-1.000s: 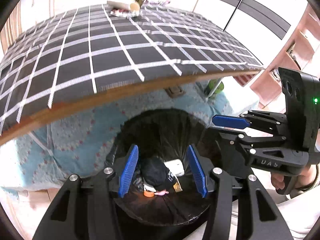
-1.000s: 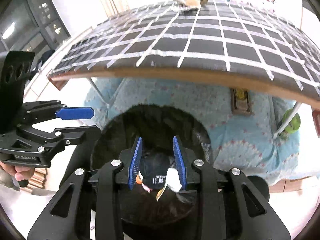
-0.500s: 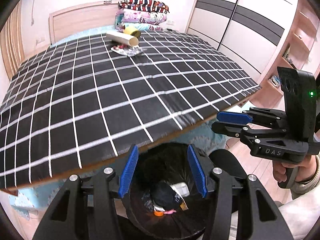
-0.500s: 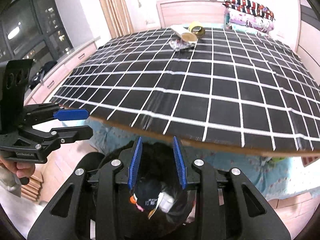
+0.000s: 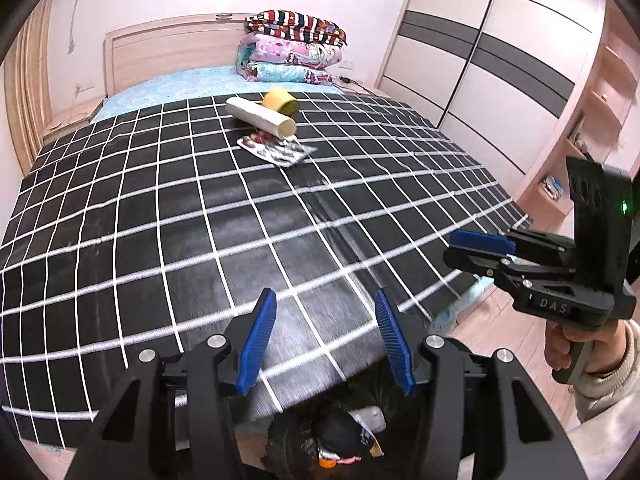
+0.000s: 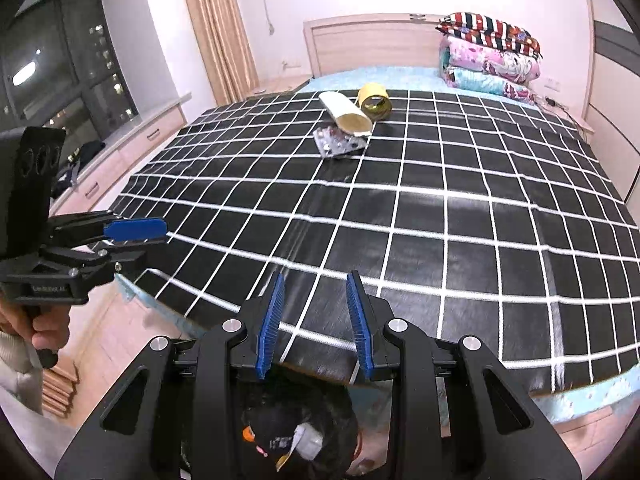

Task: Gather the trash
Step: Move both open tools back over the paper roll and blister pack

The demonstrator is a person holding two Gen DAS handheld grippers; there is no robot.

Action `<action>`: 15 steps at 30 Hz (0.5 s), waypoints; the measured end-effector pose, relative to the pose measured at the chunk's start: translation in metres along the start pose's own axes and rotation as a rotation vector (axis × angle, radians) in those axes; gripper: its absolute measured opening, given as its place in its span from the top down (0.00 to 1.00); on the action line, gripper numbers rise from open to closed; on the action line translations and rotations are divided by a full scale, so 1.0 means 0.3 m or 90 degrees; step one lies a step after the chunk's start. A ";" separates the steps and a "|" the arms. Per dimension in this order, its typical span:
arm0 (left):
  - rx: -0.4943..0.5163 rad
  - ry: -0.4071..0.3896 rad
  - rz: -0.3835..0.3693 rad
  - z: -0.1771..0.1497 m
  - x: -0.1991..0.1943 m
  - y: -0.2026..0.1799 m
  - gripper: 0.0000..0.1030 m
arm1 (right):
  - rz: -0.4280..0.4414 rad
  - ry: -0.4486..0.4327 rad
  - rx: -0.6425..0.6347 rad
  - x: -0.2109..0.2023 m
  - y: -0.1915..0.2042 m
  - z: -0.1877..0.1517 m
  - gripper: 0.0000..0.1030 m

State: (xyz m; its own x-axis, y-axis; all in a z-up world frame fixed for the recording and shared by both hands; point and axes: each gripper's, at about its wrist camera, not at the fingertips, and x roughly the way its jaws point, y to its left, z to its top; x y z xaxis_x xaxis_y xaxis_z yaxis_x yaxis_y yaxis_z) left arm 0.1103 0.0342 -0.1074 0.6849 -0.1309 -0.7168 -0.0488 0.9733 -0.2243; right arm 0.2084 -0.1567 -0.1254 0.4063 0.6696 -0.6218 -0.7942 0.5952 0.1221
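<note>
Both grippers tilt downward over the near edge of the bed point(image 5: 160, 220), side by side. The left gripper point(image 5: 326, 336) has its blue pads spread with nothing between them; the right gripper point(image 6: 314, 322) stands narrower, also parted and empty. From the left camera, the right one sits at 3 o'clock, gripped from below by a hand point(image 5: 576, 344) in a pale sleeve.

The black checked cover point(image 6: 440, 216) runs bare and flat from the near edge to the trash, leaving wide open room. A wardrobe point(image 5: 480, 64) borders the right side and a window seat point(image 6: 132, 148) the left.

The trash lies at 12 o'clock, far up the cover: a pale tube point(image 5: 260, 117) lying down, its long axis running from 10 to 4 o'clock in the left view, open end nearer; a yellow tape roll point(image 5: 281, 101) touching behind it; and what look like foil pill sheets point(image 5: 276, 150) just in front.

A black-lined bin point(image 6: 296, 436) sits directly below the grippers, at 6 o'clock, holding scraps.
</note>
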 end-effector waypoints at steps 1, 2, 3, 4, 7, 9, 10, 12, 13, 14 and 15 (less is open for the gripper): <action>-0.003 -0.002 -0.001 0.012 0.002 0.009 0.52 | -0.001 -0.002 0.000 0.006 -0.005 0.010 0.69; -0.007 -0.004 -0.001 0.027 0.007 0.020 0.52 | -0.001 -0.003 0.000 0.011 -0.010 0.018 0.69; -0.011 -0.007 -0.002 0.044 0.010 0.031 0.52 | -0.002 -0.003 0.000 0.021 -0.016 0.032 0.69; -0.014 -0.010 -0.003 0.060 0.014 0.042 0.52 | -0.003 -0.004 0.000 0.025 -0.020 0.040 0.69; -0.030 -0.017 0.008 0.105 0.029 0.077 0.52 | 0.000 -0.008 0.003 0.045 -0.036 0.075 0.69; -0.035 -0.019 0.012 0.141 0.045 0.099 0.52 | 0.000 -0.009 0.002 0.060 -0.050 0.100 0.69; -0.035 -0.019 0.013 0.156 0.054 0.106 0.52 | 0.000 -0.009 0.003 0.069 -0.057 0.114 0.69; -0.041 -0.021 0.011 0.192 0.072 0.129 0.52 | 0.000 -0.009 0.004 0.088 -0.071 0.139 0.69; -0.046 -0.022 0.011 0.207 0.080 0.138 0.52 | 0.000 -0.010 0.006 0.100 -0.082 0.157 0.69; -0.053 -0.023 0.013 0.228 0.092 0.152 0.52 | 0.002 -0.010 0.008 0.114 -0.095 0.174 0.69; -0.060 -0.021 0.013 0.248 0.104 0.165 0.52 | 0.002 -0.010 0.012 0.123 -0.102 0.186 0.69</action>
State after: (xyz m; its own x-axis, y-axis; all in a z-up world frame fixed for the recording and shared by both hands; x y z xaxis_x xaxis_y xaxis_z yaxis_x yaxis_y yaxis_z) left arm 0.1833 0.0925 -0.0917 0.7067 -0.1026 -0.7000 -0.1301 0.9537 -0.2711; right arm 0.2729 -0.1255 -0.1088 0.4112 0.6780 -0.6093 -0.7869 0.6014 0.1381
